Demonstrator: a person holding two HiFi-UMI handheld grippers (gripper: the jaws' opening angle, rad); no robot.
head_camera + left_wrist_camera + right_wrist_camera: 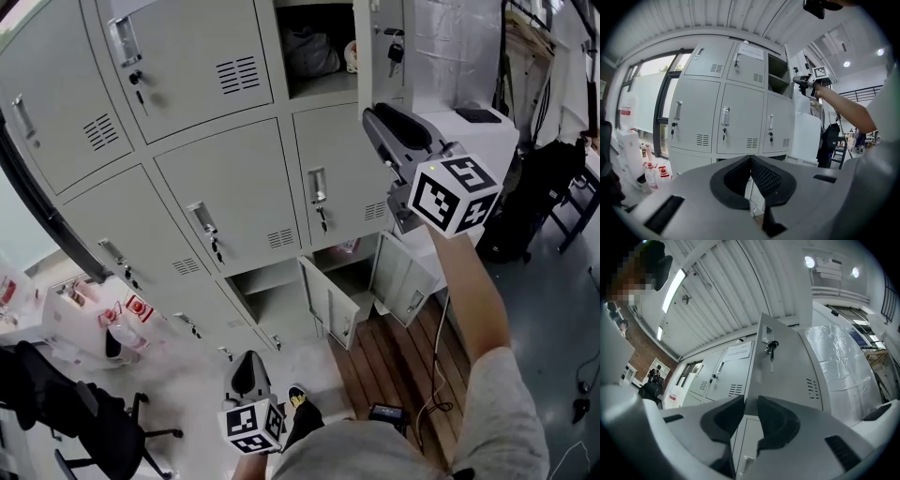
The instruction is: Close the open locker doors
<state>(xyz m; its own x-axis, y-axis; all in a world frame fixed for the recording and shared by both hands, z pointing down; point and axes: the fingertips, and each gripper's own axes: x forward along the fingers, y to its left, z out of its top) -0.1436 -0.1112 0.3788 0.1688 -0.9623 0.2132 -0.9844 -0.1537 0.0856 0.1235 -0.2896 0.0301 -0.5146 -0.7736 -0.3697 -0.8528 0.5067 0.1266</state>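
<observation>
1. one grey locker bank (225, 178), its left side cut off by the frame; three doors hang open, one in the top row and two in the bottom row.
2. one upper door (378, 42) at the bank's top right, pale grey with vent slots and a key (771, 347) in its lock.
3. two lower doors (328, 305) swung outward, side by side.
4. right gripper (750, 401), raised, jaws clamped on the upper door's free edge.
5. left gripper (750, 158), held low, pads touching, holding nothing.
6. a dark bundle (314, 52) in the top compartment, too dim to make out.
</observation>
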